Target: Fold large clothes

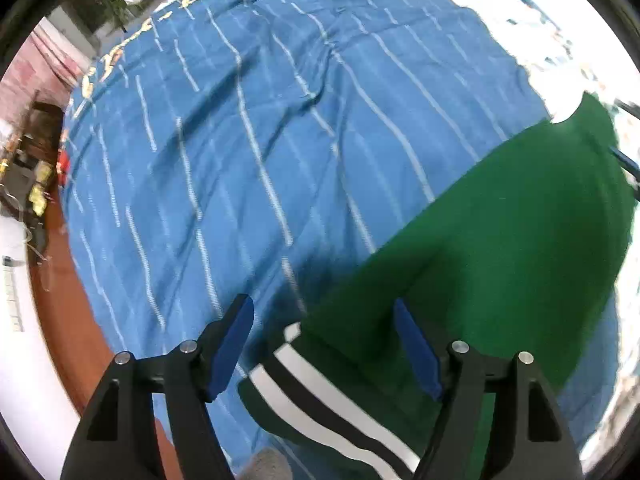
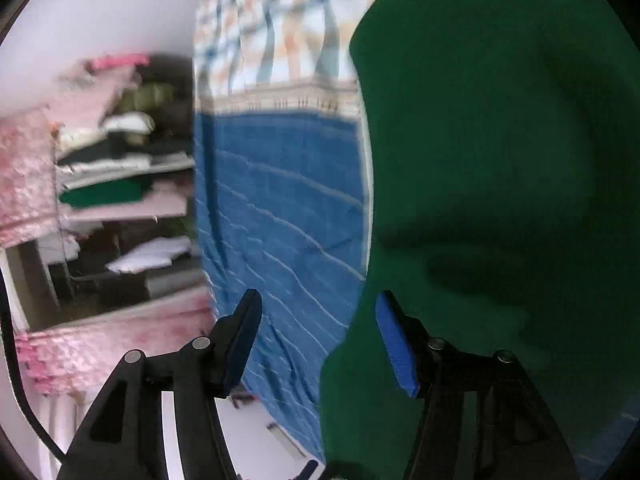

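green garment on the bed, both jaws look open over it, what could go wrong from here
1. The green garment lies on a wrinkled blue striped bedcover; closing the left gripper here could pinch the cover along with the striped cuff.
2. The right gripper straddles the garment's edge, so a grab may catch only a thin bit that slips out.
3. Both views are blurred, so aim may be off.
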The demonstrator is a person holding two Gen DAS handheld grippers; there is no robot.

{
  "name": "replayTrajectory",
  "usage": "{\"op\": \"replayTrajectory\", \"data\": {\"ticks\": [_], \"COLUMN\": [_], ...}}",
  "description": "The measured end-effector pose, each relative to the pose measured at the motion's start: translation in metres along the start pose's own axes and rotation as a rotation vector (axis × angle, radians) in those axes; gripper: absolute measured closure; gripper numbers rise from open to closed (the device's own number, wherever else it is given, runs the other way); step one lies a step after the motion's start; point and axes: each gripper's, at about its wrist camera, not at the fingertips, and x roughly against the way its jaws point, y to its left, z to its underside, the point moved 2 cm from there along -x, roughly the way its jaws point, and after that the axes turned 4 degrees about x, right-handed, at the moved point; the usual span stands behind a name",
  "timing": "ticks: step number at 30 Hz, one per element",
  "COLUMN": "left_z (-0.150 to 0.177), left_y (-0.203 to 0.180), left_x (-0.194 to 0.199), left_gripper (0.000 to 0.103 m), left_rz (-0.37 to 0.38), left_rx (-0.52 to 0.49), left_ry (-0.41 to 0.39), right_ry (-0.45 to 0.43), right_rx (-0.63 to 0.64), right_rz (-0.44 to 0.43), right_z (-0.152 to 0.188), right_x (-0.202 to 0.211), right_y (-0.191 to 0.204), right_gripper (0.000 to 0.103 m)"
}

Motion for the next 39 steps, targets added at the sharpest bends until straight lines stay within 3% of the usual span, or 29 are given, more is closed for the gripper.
{"op": "replayTrajectory", "data": {"ticks": [2, 4, 8, 9, 12, 14, 18, 20, 21, 24, 28, 30, 35, 39], "left_z": [0.0, 0.003, -0.002, -0.003, -0.006, -0.007, -0.01, -0.01, -0.012, -0.018, -0.026, -0.032, -0.039, -0.033], "left_y": [-0.007, -0.015, -0.02, -0.021, -0.023, -0.023, -0.03, -0.033, -0.034, -0.035, -0.034, -0.031, -0.02, 0.004], "left_x": [-0.014, -0.03, -0.046, -0.047, -0.053, -0.054, -0.055, -0.055, -0.056, -0.055, -0.043, -0.029, 0.006, 0.024], "left_gripper": [0.032, 0.029, 0.026, 0.024, 0.019, 0.015, 0.012, 0.012, 0.012, 0.012, 0.013, 0.013, 0.013, 0.013], "left_rz": [-0.025, -0.073, -0.092, -0.095, -0.101, -0.112, -0.126, -0.135, -0.138, -0.142, -0.106, -0.088, -0.035, -0.003], "left_rx": [-0.027, -0.059, -0.066, -0.068, -0.074, -0.092, -0.133, -0.162, -0.172, -0.19, -0.174, -0.17, -0.156, -0.13], "left_ry": [0.001, -0.011, -0.019, -0.023, -0.034, -0.047, -0.066, -0.077, -0.081, -0.081, -0.074, -0.092, -0.126, -0.098], "right_ry": [-0.076, -0.189, -0.228, -0.226, -0.15, -0.111, -0.087, -0.125, -0.128, -0.214, -0.346, -0.412, -0.548, -0.66], "right_rx": [0.012, 0.025, 0.026, 0.015, -0.053, -0.042, -0.047, -0.03, -0.032, -0.035, -0.1, -0.154, -0.345, -0.584], "right_rz": [0.052, 0.196, 0.401, 0.391, 0.165, 0.043, -0.085, -0.111, -0.113, -0.082, -0.057, -0.023, 0.044, 0.119], "right_z": [0.0, 0.0, -0.008, -0.011, -0.025, -0.035, -0.05, -0.054, -0.054, -0.04, 0.002, 0.041, 0.17, 0.312], "right_x": [0.034, 0.088, 0.139, 0.142, 0.131, 0.115, 0.089, 0.088, 0.085, 0.099, 0.155, 0.193, 0.294, 0.344], "right_y": [-0.019, -0.059, -0.143, -0.158, -0.21, -0.222, -0.226, -0.221, -0.219, -0.206, -0.2, -0.205, -0.252, -0.296], "right_gripper": [0.036, 0.036, 0.035, 0.035, 0.035, 0.035, 0.032, 0.058, 0.079, 0.083, 0.084, 0.084, 0.084, 0.084]}}
